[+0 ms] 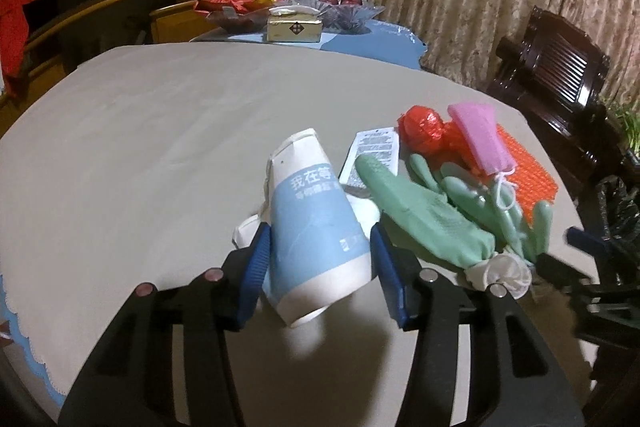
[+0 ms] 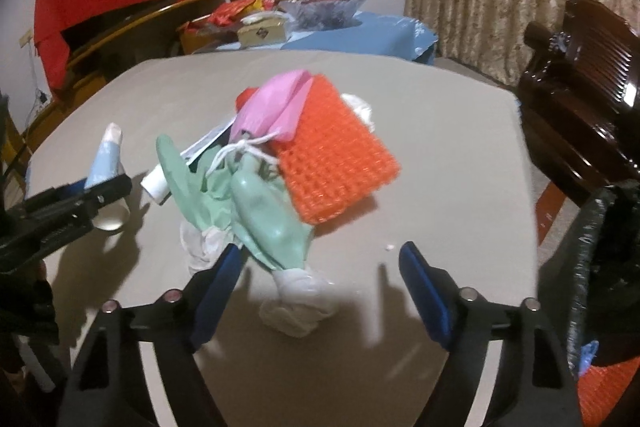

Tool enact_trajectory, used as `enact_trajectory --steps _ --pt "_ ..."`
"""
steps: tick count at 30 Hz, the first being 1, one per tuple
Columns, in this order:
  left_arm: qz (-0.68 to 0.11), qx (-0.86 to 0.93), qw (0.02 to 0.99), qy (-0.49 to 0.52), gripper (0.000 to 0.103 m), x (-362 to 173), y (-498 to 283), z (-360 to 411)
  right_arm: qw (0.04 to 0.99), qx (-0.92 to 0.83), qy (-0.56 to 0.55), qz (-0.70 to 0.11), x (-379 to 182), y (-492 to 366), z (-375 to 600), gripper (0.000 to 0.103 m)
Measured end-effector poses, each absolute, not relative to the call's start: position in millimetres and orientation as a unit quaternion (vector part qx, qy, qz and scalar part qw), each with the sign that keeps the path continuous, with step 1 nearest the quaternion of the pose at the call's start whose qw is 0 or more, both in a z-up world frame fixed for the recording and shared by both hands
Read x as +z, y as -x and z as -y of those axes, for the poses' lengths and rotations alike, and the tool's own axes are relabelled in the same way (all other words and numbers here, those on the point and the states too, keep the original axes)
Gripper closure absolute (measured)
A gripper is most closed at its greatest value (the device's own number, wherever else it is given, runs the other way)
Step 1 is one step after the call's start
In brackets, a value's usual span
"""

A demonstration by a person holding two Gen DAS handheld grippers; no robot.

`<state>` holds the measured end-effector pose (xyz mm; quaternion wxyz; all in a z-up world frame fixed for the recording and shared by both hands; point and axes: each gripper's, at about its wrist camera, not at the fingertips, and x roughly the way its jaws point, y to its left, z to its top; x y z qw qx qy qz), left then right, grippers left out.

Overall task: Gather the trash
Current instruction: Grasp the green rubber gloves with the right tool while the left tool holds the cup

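Note:
My left gripper [image 1: 320,247] is shut on a white and blue paper cup [image 1: 316,223], held tilted above the beige table [image 1: 140,147]; the cup also shows in the right wrist view [image 2: 105,163]. A trash pile lies to its right: green rubber gloves [image 1: 432,215], an orange mesh pad [image 2: 332,155], a pink pouch [image 2: 276,103], a red crumpled ball [image 1: 422,125] and a white leaflet [image 1: 372,155]. My right gripper [image 2: 320,259] is open above the near end of the gloves [image 2: 260,211] and a crumpled white tissue [image 2: 296,303].
A black trash bag [image 2: 604,267] hangs at the table's right edge. A dark wooden chair [image 2: 580,87] stands at the right. A second table [image 1: 360,39] behind holds a tissue box [image 1: 294,27], snack packs and glass bowls. Curtains hang behind.

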<state>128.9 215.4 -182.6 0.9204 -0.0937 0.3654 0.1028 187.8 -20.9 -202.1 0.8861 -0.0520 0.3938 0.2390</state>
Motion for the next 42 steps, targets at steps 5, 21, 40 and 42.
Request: enact_trajectory --steps 5,21,40,42 --pt "-0.359 0.094 0.924 0.092 0.054 -174 -129 -210 0.874 0.258 0.059 -0.408 -212 -194 12 0.043" --pt "-0.349 0.078 0.93 0.081 0.056 -154 -127 -192 0.862 0.302 0.039 -0.406 -186 -184 12 0.078" --pt "-0.324 0.023 0.944 0.067 0.056 -115 -114 -140 0.883 0.311 0.0 -0.351 -112 -148 60 0.079" --pt "-0.32 0.017 0.945 0.065 0.056 -112 -113 -135 0.886 0.309 -0.004 -0.345 -106 -144 66 0.079"
